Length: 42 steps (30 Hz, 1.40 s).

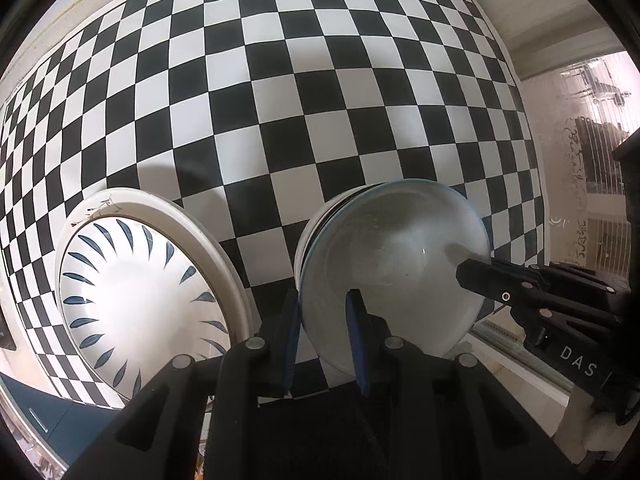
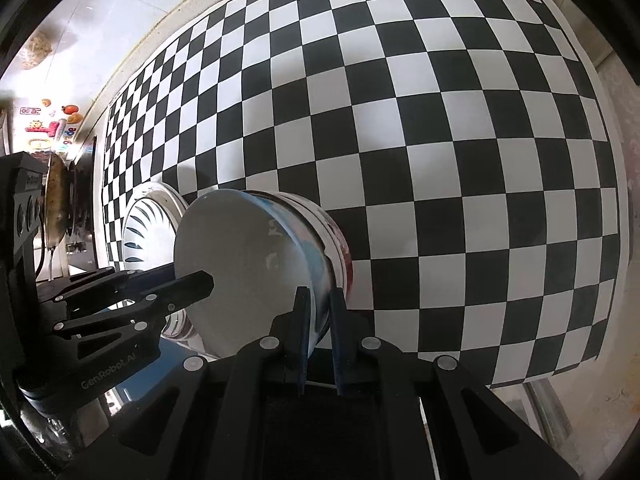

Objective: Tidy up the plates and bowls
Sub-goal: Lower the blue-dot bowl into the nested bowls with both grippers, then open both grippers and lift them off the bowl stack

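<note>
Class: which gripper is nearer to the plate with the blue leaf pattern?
Left. The left gripper grips the bowl's rim on the side next to the plate. The right gripper grips the opposite rim, the bowl lying between it and the plate.

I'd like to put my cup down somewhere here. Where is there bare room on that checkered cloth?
The checkered cloth lies bare beyond the plate with blue strokes and the stacked bowls. The near edge is crowded: both grippers, left and right, clamp the top bowl's rim.
</note>
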Tool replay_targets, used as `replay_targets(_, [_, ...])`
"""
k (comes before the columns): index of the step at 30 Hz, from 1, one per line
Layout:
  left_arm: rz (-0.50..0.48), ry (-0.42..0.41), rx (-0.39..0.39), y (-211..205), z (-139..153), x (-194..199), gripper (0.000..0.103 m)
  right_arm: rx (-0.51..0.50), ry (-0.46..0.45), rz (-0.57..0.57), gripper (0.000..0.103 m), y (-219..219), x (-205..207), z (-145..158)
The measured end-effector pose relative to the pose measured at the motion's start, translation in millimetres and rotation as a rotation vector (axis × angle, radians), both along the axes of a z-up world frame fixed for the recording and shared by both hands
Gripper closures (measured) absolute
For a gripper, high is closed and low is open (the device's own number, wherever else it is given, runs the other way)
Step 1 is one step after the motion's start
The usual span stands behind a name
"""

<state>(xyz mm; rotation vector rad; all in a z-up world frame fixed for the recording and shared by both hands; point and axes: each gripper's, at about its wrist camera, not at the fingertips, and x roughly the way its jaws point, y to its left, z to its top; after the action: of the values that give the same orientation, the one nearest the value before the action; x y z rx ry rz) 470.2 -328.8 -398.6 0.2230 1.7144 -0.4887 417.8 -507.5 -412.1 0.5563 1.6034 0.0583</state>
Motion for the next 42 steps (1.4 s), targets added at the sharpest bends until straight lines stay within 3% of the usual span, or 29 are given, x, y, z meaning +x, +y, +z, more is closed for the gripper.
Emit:
replay_targets(17, [0.039,-0.106,0.042,10,20,-4,0.081,0.015,0.037,-0.038,0.092,-3,-7,-3])
replay_targets(19, [0.037,-0.12,0.034,11,26,-4,0.075,-0.004,0.028,-0.031,0.091,-2,-8,2])
replay_targets(21, [0.04,-0.138,0.024,11,33,-3,0.072,-0.019,0.016,-0.027,0.084,-2,-9,10])
replay_targets(22, [0.041,-0.151,0.021,11,37,-3,0.065,-0.02,0.011,-0.028,0.081,-2,-9,13])
replay_targets(23, [0.046,-0.161,0.016,12,41,-3,0.06,-0.032,-0.002,-0.023,0.072,-2,-9,20])
replay_targets(24, [0.053,-0.172,0.009,12,46,-2,0.046,-0.043,-0.013,-0.014,0.055,-2,-8,27])
replay_targets(26, [0.062,-0.183,-0.006,12,52,-1,0.026,-0.056,-0.041,-0.01,0.032,-2,-8,40])
replay_targets(29, [0.071,-0.202,-0.024,15,63,0,0.023,-0.071,-0.076,-0.013,0.013,-6,-10,61])
replay_targets(36, [0.065,-0.269,-0.031,14,95,-4,0.019,-0.206,-0.154,0.005,0.011,-6,-18,114])
replay_targets(42, [0.126,-0.338,-0.035,29,153,-14,0.019,-0.263,-0.251,-0.016,0.01,-7,-33,183])
